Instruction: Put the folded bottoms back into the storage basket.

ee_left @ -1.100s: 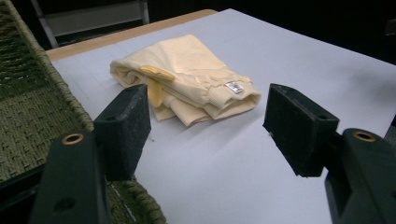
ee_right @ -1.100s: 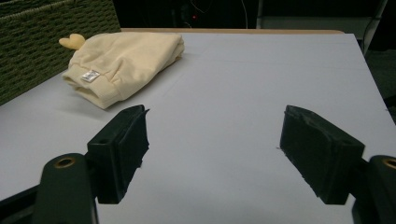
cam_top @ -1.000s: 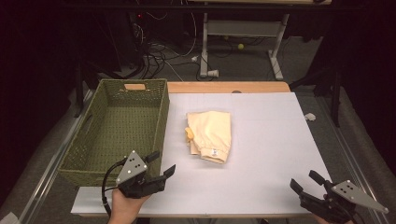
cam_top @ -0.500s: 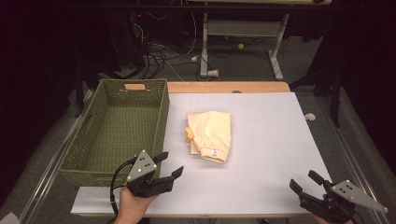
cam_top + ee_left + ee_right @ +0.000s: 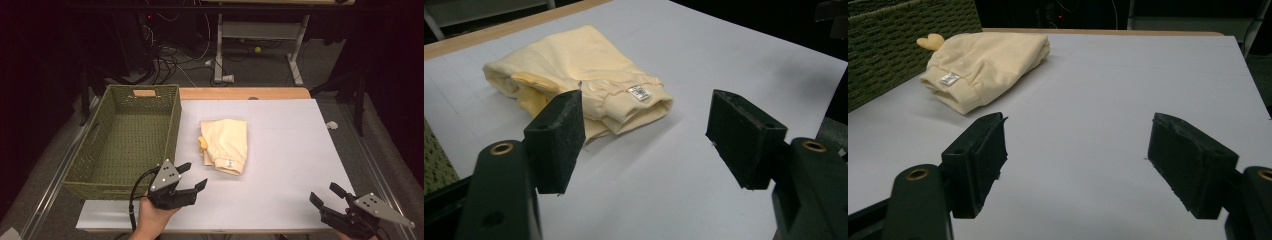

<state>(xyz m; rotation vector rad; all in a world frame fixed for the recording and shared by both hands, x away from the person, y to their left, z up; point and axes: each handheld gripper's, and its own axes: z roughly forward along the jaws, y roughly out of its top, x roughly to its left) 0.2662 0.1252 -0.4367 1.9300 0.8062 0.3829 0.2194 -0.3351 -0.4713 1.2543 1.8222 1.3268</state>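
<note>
**Left gripper lines up on the folded cloth**

The cloth (image 5: 226, 145) lies on the table (image 5: 290, 150), just beside the basket (image 5: 125, 135) and apart from its wall. Its long axis runs away from the person, with the tagged hem at the near end. The left gripper (image 5: 192, 181) sits near that hem, between basket and cloth, jaws wide apart and empty. The right gripper (image 5: 327, 197) is well apart from the cloth, also wide open and empty, so the left is the nearer.

The left gripper view (image 5: 644, 135) shows the hem's ribbed fold and tag straight ahead. The high view shows the basket's inside.
</note>
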